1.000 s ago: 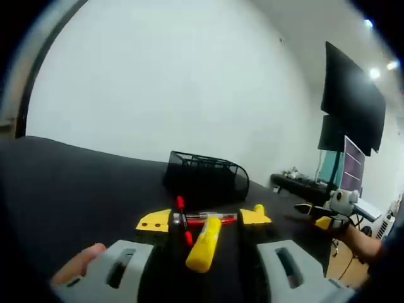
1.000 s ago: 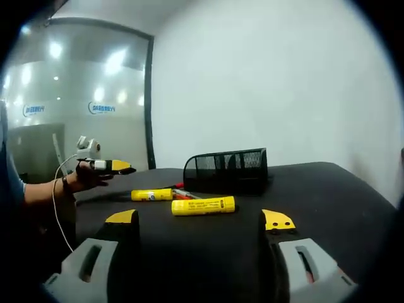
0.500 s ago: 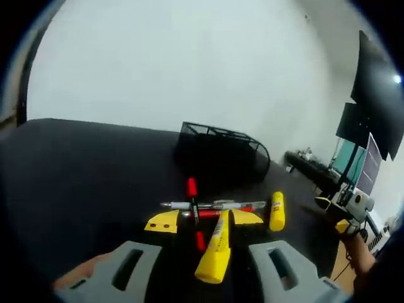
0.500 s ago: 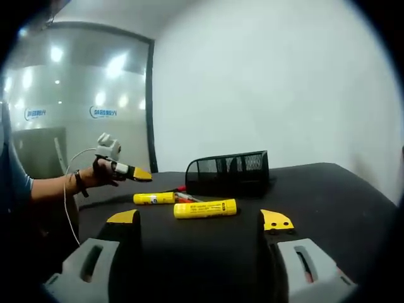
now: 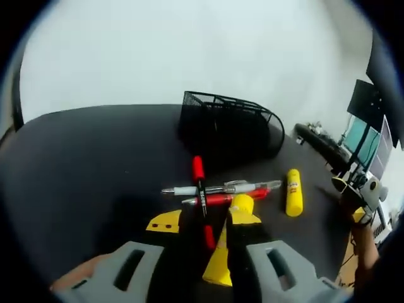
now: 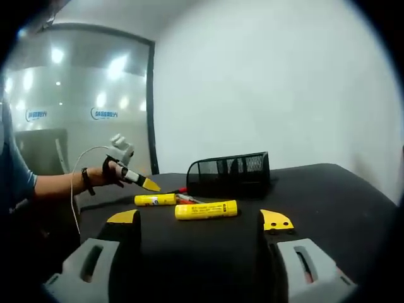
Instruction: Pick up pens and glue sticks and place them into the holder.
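Observation:
On the black table (image 5: 82, 164) a black mesh holder (image 5: 230, 129) stands behind a small heap: a red pen (image 5: 199, 183) lies across a white pen (image 5: 221, 188) and a second red pen (image 5: 228, 199). A yellow glue stick (image 5: 222, 268) lies between the jaws of my open left gripper (image 5: 205, 221). A shorter glue stick (image 5: 293, 192) rests to the right. In the right gripper view, the holder (image 6: 228, 172) stands behind two glue sticks (image 6: 206, 209) (image 6: 156, 199). My right gripper (image 6: 199, 219) hangs open and empty, short of them. The left gripper (image 6: 142, 181) points down at the heap.
A white wall rises behind the table. Dark screens and a side desk (image 5: 319, 142) stand to the right in the left gripper view. A glass partition (image 6: 76, 107) is at the left in the right gripper view. Bare cloth (image 6: 341, 196) lies right of the holder.
My left gripper has moved forward and tipped down over the pens, so the long glue stick now sits deeper between its jaws. The right gripper has held still.

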Available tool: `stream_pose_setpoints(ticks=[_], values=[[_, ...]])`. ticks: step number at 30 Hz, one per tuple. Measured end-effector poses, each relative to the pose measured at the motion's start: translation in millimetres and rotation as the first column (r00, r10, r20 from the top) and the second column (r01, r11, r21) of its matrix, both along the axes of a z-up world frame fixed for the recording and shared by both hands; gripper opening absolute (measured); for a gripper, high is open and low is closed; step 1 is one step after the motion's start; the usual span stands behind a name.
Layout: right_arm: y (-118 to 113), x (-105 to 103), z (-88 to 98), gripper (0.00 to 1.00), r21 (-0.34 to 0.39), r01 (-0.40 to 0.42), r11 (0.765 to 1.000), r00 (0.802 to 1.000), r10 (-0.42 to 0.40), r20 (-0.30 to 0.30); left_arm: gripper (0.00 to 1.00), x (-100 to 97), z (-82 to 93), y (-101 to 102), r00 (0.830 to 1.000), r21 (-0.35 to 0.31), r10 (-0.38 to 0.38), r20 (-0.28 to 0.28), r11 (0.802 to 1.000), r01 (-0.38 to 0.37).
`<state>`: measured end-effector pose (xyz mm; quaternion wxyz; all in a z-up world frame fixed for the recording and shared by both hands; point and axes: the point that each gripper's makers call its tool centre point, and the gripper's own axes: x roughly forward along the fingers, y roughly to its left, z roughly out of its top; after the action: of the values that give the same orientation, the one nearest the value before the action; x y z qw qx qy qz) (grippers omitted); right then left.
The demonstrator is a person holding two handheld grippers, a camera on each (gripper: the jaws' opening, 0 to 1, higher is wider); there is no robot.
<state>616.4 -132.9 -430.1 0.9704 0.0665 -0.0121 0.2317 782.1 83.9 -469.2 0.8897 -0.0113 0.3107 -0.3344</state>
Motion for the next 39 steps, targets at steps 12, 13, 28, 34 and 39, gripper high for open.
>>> stream_pose_setpoints(ticks=[12,13,28,34,39], values=[[-0.4,0.4,0.7,0.7,0.004,-0.002,1.0,1.0,0.002,0.003,0.2,2.5,-12.3,-4.1,0.997,0.048,-0.023,-0.079,0.998,0.027],[-0.3,0.4,0.7,0.7,0.003,-0.003,1.0,1.0,0.003,0.003,0.19,1.5,-13.5,-4.6,0.996,0.052,-0.027,-0.085,0.998,0.031],[-1.6,0.7,0.9,0.7,0.006,-0.003,1.0,1.0,0.003,0.004,0.07,2.9,-12.1,0.3,0.997,0.086,-0.014,-0.07,0.996,0.02],[-1.8,0.6,1.0,0.7,0.007,-0.002,1.0,1.0,0.002,0.002,0.06,2.6,-8.9,3.3,0.998,0.076,-0.007,-0.068,0.997,0.012],[-2.0,1.1,0.7,0.7,0.007,0.0,1.0,1.0,0.0,0.0,0.06,4.0,6.9,7.0,1.0,0.047,0.014,-0.016,0.999,-0.013]])
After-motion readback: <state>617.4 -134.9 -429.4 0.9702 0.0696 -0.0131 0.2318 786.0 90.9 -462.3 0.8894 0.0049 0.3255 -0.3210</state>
